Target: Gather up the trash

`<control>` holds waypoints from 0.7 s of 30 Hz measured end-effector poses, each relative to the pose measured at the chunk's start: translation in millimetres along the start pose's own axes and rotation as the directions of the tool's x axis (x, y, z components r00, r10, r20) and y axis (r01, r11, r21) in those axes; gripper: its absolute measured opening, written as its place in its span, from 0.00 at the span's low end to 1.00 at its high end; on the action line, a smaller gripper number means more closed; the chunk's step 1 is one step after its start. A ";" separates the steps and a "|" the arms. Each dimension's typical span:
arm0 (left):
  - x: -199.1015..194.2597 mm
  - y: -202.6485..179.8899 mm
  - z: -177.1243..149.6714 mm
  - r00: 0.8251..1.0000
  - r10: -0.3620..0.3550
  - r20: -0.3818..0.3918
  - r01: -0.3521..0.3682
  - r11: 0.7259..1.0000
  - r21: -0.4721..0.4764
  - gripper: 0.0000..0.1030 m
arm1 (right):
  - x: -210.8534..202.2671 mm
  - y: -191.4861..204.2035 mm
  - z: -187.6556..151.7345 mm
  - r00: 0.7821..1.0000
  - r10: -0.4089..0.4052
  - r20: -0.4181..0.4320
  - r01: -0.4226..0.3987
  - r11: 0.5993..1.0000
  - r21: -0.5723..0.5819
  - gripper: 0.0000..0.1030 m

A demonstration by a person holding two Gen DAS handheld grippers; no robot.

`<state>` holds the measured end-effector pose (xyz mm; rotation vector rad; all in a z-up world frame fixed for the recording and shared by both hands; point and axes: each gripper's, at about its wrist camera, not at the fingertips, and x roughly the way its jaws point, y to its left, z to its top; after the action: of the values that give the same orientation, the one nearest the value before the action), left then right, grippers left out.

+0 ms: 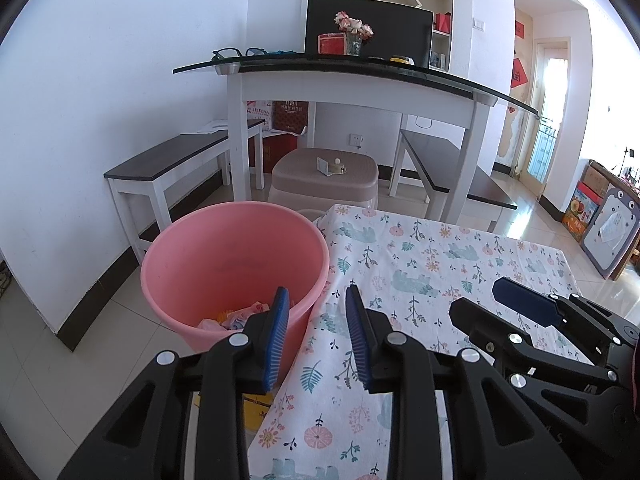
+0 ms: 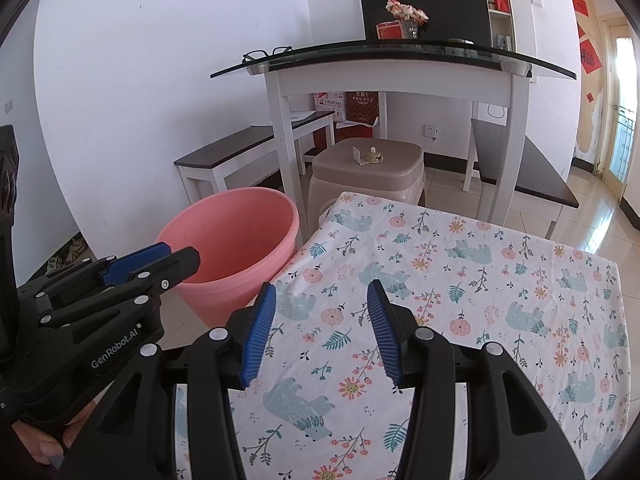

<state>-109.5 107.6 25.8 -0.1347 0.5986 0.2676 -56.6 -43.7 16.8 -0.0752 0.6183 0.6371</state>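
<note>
My left gripper point(image 1: 316, 336): jaws apart, nothing between my blue pads, held over the table edge beside the bucket.
My right gripper point(image 2: 322, 332): jaws spread wide, gripping nothing, above the flowered tablecloth point(image 2: 460, 300).
Pink bucket point(image 1: 236, 272): on the floor, against the table's left side.
Trash point(image 1: 236, 316): crumpled scraps lying in the bucket's bottom.
Beyond: beige stool point(image 1: 326, 172), glass-topped white table point(image 1: 360, 80).
</note>
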 end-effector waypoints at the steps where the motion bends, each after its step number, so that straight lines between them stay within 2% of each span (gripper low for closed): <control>1: 0.0 -0.3 -0.2 1.000 0.000 0.000 0.000 1.000 0.000 0.28 | 0.0 0.0 0.1 1.000 0.000 0.000 0.000 1.000 0.000 0.47; 21: 2.2 -2.8 -3.3 1.000 -0.001 -0.002 0.001 1.000 0.003 0.28 | 0.2 0.0 0.3 1.000 0.000 -0.001 0.000 1.000 0.001 0.47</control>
<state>-108.8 104.7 21.9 -0.1328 0.6012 0.2652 -56.3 -43.5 17.0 -0.0745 0.6199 0.6364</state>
